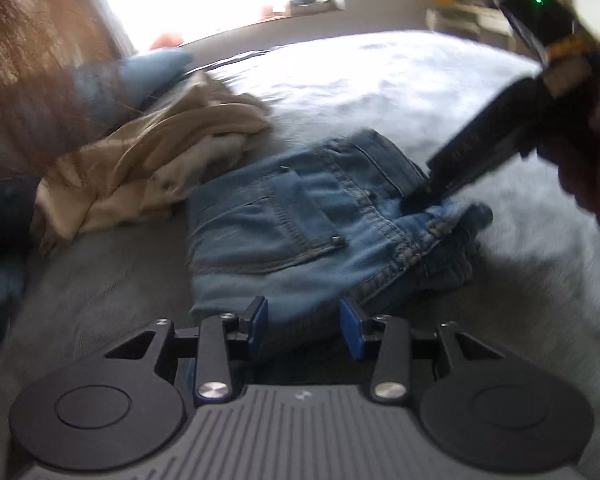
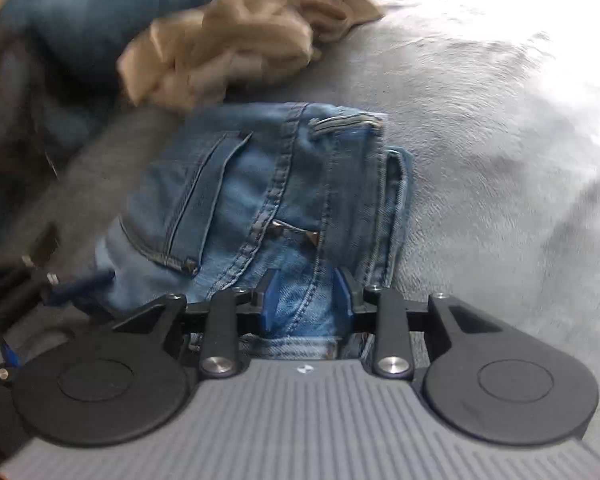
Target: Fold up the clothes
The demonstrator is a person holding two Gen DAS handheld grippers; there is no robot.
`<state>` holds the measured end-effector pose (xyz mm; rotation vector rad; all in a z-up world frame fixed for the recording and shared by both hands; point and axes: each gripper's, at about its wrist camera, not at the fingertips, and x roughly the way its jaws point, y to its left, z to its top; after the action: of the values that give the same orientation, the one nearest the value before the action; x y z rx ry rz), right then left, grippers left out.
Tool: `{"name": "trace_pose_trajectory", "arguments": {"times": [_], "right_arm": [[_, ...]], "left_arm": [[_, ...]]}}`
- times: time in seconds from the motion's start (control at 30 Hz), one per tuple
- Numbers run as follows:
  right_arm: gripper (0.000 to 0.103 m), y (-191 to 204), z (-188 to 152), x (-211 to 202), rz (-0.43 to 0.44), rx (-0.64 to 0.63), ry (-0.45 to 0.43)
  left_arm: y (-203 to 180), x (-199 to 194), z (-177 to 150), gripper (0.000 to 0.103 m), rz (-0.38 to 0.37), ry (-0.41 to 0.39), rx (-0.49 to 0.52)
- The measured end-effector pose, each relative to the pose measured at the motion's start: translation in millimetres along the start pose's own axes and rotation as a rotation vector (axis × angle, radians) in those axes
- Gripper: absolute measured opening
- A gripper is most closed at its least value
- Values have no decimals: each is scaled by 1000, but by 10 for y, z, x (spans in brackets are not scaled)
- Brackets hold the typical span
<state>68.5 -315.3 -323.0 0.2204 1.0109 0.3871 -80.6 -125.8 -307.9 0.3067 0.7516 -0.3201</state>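
Folded jeans (image 1: 300,216) sit on the bed (image 1: 400,92) beside a beige garment (image 1: 160,160), left hand-held gripper (image 1: 304,326) parted at their near edge, right hand-held gripper (image 2: 306,300) half-open astride denim, probably squaring the bundle.

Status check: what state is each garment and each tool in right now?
jeans: folded into a compact bundle on the bed, back pocket up
beige garment: crumpled, unfolded, beside the jeans
left tool: open, fingers at the jeans' near edge
right tool: open, denim between its fingers
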Motion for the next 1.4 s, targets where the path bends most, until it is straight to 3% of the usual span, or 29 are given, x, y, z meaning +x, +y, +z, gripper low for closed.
{"name": "trace_pose_trajectory", "arguments": {"times": [0.2,0.3,0.4,0.57,0.67,0.77,0.87,1.03,1.13,1.23,1.3,1.4], "right_arm": [[26,6,6,13,-13,-22,29],[26,34,-1,-30,-27,-16,36],[26,63,-33,-64,-41,-12,38],[27,122,-29,-31,-71,-24,41],[27,118,-33,-26,-83,-9,37],[27,98,-41,-13,-90,14,30],[27,119,-39,-1,-104,9,33],[27,155,-2,21,-125,-8,56],[27,183,46,34,-135,-25,83],[28,239,95,56,-153,-60,116],[28,290,146,59,-164,-88,144],[29,601,320,-42,-193,-246,140]], "left_arm": [[537,-298,-48,42,56,-7,-364],[821,-86,-114,42,34,49,-526],[1083,253,-274,39,-89,155,-712],[1430,375,-652,24,-342,202,-1123],[1479,321,-813,23,-466,191,-1255],[1491,413,-1020,24,-535,206,-1338],[1519,513,-1293,25,-642,201,-1529],[1540,340,-1155,31,-601,200,-1418],[1658,212,-991,34,-499,207,-1305],[1762,221,-818,45,-451,200,-1213],[1704,341,-738,43,-461,256,-1114],[1513,405,-720,43,-407,304,-933]]}}
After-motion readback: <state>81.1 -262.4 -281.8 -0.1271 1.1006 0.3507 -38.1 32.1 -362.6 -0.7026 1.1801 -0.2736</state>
